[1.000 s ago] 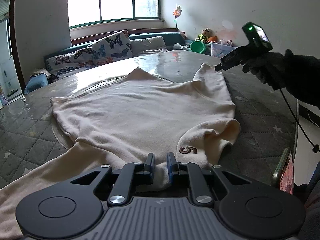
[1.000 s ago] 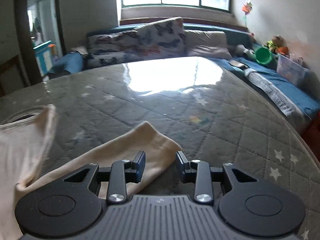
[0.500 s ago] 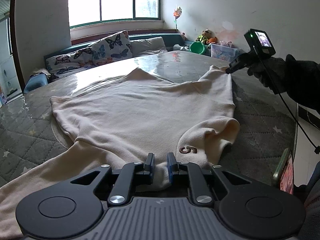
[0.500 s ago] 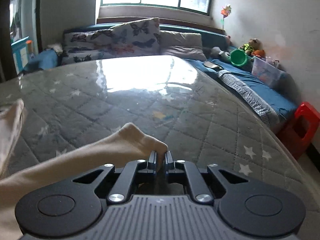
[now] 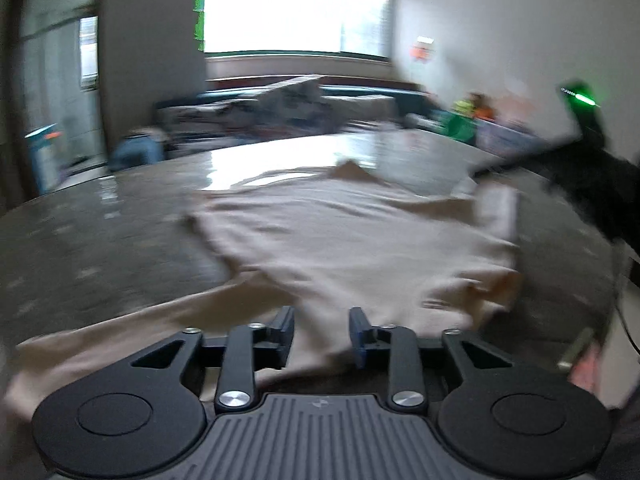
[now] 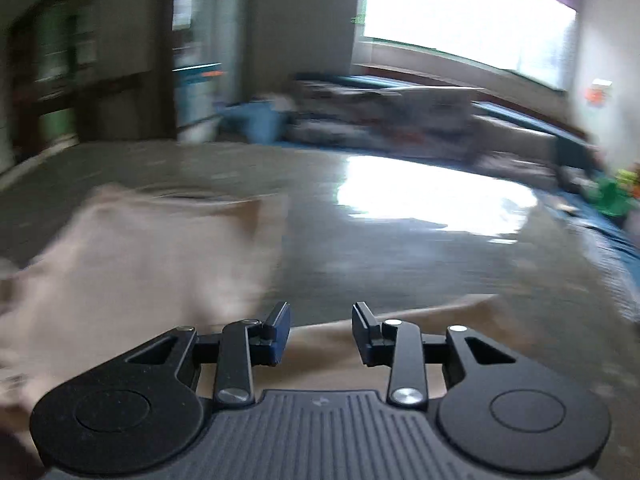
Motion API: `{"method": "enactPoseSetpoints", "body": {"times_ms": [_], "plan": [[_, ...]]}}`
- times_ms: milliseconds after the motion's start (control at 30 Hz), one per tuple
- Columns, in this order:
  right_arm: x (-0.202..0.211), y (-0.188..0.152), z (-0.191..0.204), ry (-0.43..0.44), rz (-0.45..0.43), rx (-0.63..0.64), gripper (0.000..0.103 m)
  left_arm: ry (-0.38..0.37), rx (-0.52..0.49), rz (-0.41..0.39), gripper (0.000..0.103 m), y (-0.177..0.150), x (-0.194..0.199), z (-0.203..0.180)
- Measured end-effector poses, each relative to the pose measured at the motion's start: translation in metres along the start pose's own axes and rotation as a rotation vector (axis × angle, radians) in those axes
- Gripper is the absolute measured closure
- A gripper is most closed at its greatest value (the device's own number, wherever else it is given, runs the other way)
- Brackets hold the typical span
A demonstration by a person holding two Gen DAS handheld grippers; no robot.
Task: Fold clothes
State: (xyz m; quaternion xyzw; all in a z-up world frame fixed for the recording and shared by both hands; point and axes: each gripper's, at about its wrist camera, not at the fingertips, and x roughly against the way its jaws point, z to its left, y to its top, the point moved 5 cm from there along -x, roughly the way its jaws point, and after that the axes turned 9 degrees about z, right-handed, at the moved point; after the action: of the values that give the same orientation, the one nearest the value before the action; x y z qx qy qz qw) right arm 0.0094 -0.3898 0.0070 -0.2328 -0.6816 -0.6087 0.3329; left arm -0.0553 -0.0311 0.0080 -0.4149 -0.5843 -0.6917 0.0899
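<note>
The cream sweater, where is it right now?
In the left wrist view the cream sweater lies spread on the grey quilted mattress, just beyond the open left claw, with the right claw at its far right corner.

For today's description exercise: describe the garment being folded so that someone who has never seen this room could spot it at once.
Find the wide grey quilted bed below the bright window. Spread across its middle lies a cream sweater, one long sleeve trailing toward the left tool. It is the only pale cloth on that dark surface.
</note>
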Motion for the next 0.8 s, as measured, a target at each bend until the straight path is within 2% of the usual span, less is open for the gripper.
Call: {"method": "enactPoseSetpoints", "body": {"times_ms": [167,233,267,333,467,567,633,667,700,800], "plan": [[-0.005,-0.002,0.08,0.217,0.045,0.167,0.069,0.258,0.224,-0.001,0.069,-0.01,0.017,0.06],[-0.005,-0.003,0.104,0.28,0.058,0.219,0.069,0.379,0.291,-0.006,0.063,-0.015,0.024,0.082],[-0.004,-0.004,0.114,0.3,0.066,0.239,0.069,0.449,0.317,-0.009,0.056,-0.018,0.027,0.093],[0.0,-0.008,0.133,0.339,0.082,0.278,0.069,0.537,0.367,-0.009,0.052,-0.025,0.03,0.112],[0.009,-0.016,0.152,0.395,0.097,0.321,0.069,0.579,0.463,0.025,0.052,-0.037,0.028,0.14],[0.014,-0.016,0.16,0.419,0.092,0.35,0.069,0.563,0.5,0.044,0.052,-0.042,0.022,0.149],[0.015,-0.016,0.165,0.43,0.093,0.361,0.069,0.538,0.508,0.039,0.064,-0.042,0.02,0.149],[0.015,-0.016,0.169,0.436,0.095,0.368,0.069,0.523,0.508,0.033,0.079,-0.042,0.019,0.149],[0.015,-0.017,0.173,0.44,0.097,0.38,0.069,0.515,0.503,0.028,0.086,-0.041,0.019,0.148],[0.014,-0.019,0.184,0.444,0.096,0.426,0.069,0.523,0.476,0.014,0.097,-0.034,0.02,0.148]]}}
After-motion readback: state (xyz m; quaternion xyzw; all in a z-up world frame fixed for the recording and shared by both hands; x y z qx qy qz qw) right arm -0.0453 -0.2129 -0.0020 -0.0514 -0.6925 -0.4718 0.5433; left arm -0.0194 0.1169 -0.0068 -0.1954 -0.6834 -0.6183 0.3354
